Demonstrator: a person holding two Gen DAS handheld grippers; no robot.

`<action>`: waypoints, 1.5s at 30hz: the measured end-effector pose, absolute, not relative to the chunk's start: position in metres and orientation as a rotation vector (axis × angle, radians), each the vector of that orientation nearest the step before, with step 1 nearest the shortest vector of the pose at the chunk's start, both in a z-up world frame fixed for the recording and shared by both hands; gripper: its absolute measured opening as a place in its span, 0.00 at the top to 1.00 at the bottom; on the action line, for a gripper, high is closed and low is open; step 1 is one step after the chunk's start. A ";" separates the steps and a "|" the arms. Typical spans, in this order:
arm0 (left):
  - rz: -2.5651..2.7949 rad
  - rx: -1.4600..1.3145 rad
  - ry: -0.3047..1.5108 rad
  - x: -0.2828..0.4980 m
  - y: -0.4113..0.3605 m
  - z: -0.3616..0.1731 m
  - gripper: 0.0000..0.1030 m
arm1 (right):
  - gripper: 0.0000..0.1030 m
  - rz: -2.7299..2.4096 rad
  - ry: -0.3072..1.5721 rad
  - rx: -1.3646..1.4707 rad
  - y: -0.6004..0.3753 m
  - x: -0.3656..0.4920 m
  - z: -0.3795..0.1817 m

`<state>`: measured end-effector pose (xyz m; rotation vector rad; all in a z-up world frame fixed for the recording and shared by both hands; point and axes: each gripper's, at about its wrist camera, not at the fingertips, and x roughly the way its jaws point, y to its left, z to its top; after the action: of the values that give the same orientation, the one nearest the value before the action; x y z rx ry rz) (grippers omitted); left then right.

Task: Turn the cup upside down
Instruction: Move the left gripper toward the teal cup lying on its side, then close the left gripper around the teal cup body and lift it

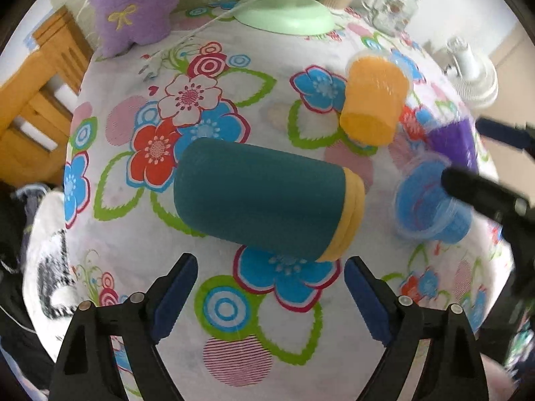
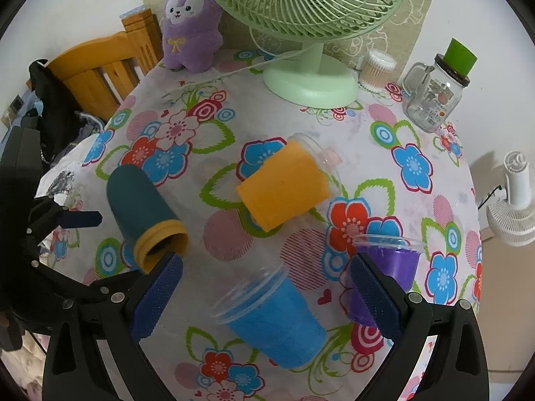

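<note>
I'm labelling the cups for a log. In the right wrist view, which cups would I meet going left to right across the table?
dark teal cup lying on its side → orange cup lying on its side → blue cup tipped over → purple cup standing upright.

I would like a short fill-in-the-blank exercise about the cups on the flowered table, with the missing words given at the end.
1. The dark teal cup with a yellow rim lies on its ____.
2. The clear plastic cup with a purple sleeve stands ____.
3. The jaws of the right gripper frame the clear cup with the ____ sleeve.
4. The left gripper holds ____.

Missing words: side; upright; blue; nothing
</note>
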<state>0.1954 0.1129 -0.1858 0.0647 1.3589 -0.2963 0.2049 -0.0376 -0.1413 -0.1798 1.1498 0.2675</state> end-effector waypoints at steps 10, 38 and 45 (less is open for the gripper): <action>-0.098 -0.254 1.338 0.218 0.108 -0.172 0.07 | 0.02 0.295 1.148 -0.190 -0.044 0.227 -0.122; 0.064 -0.221 1.362 0.244 0.092 -0.197 0.28 | 0.02 0.280 1.208 -0.084 -0.065 0.276 -0.155; -0.041 -0.138 1.411 0.218 0.090 -0.196 0.30 | 0.02 0.260 1.207 -0.073 -0.067 0.259 -0.153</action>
<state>0.2181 0.0902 -0.1958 -0.1384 1.4108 -0.0408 0.2594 -0.0674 -0.1528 -0.0729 1.2074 0.2600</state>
